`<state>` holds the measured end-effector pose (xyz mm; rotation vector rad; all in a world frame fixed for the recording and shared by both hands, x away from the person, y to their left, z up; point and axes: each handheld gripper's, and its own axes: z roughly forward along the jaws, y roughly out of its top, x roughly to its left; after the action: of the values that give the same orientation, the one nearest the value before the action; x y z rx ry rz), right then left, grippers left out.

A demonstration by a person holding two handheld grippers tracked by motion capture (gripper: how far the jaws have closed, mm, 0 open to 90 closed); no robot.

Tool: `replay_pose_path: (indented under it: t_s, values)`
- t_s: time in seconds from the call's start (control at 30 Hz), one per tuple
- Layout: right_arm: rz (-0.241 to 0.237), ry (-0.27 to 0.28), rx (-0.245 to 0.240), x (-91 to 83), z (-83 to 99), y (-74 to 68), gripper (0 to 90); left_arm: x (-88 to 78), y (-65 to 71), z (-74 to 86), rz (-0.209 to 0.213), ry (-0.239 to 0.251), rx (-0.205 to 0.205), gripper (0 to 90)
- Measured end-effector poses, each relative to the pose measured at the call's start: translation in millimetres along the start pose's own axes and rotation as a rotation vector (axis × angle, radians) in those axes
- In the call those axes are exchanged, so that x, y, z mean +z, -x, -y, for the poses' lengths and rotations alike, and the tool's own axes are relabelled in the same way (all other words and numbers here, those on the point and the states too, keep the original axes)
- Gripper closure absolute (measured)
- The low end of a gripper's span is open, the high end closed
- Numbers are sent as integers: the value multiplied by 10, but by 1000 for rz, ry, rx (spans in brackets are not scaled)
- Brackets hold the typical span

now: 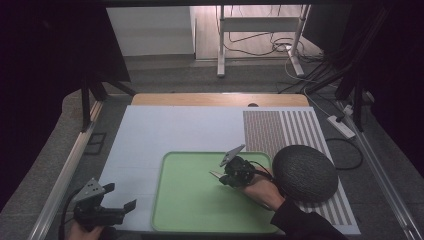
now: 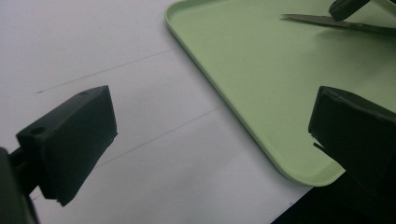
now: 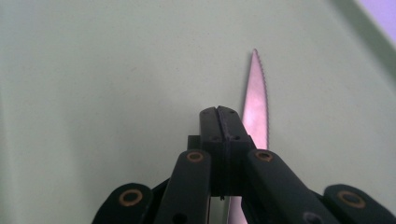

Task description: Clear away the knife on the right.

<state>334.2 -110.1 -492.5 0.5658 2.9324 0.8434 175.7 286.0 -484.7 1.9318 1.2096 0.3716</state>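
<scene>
Right gripper [image 3: 223,119] is clamped shut over the tray [image 1: 190,210], and a serrated knife [image 3: 256,100] pokes out past it; can't tell if it's actually pinched. Thin, stiff, slippery steel, so I'd grab the handle. Left gripper [image 2: 210,140] hangs open off the tray's left edge.

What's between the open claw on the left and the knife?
Just bare white mat and bare green tray separate the left claw from the serrated knife, seen in the high view.
</scene>
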Motion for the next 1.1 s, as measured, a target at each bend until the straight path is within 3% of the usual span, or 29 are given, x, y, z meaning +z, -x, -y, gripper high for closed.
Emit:
replay_pose_path:
  t_s: [0.33,0.47,1.1]
  values:
    - [5,-48,-2,169,-5,68,897,-13,-26,9,13,12,-21,12]
    - [36,-57,-19,145,11,92,897,-13,-27,9,14,12,-21,13]
    - [81,-64,63,-20,209,304,898,-19,-31,11,18,18,-22,13]
